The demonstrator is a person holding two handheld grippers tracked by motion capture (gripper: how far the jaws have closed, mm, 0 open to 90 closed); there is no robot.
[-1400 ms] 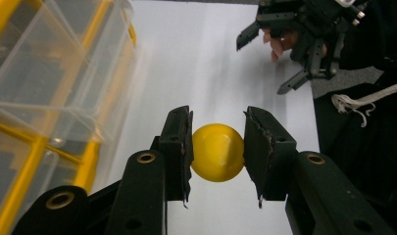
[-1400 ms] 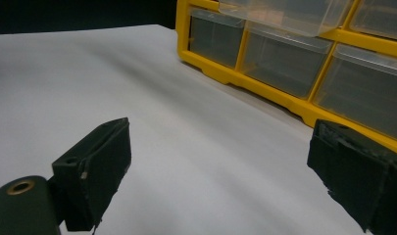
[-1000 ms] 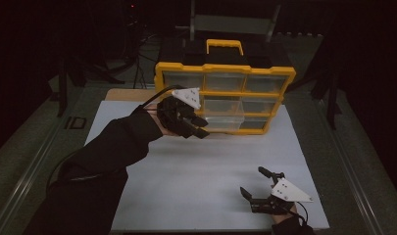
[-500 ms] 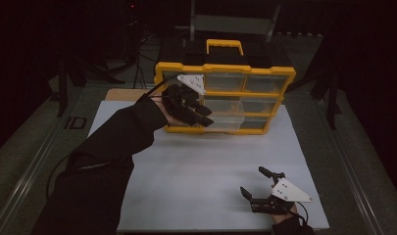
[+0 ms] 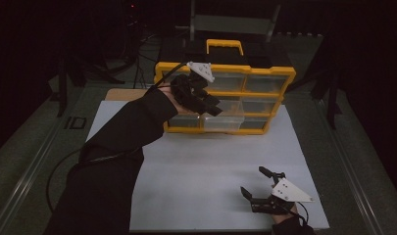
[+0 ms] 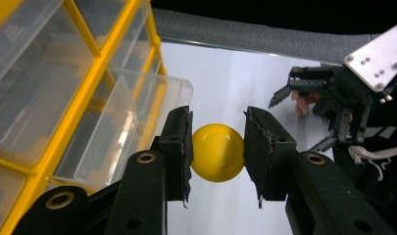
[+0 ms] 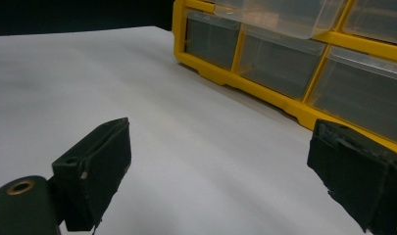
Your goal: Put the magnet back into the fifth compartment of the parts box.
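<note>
While left gripper (image 6: 216, 152) jaws clamp yellow ball (image 6: 218, 152) beside open drawer (image 6: 137, 117) near desk's far edge: centre over drawer, then release. Right gripper (image 5: 264, 188) jaws agape, empty, near edge.

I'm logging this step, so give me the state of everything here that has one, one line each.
Left gripper: shut on the ball, raised in front of the organizer.
Ball: clamped between the jaws, off the table.
Drawer: pulled out, looks empty.
Organizer: upright on the table, other drawers pushed in.
Right gripper: open, holding nothing, low over the white sheet.
</note>
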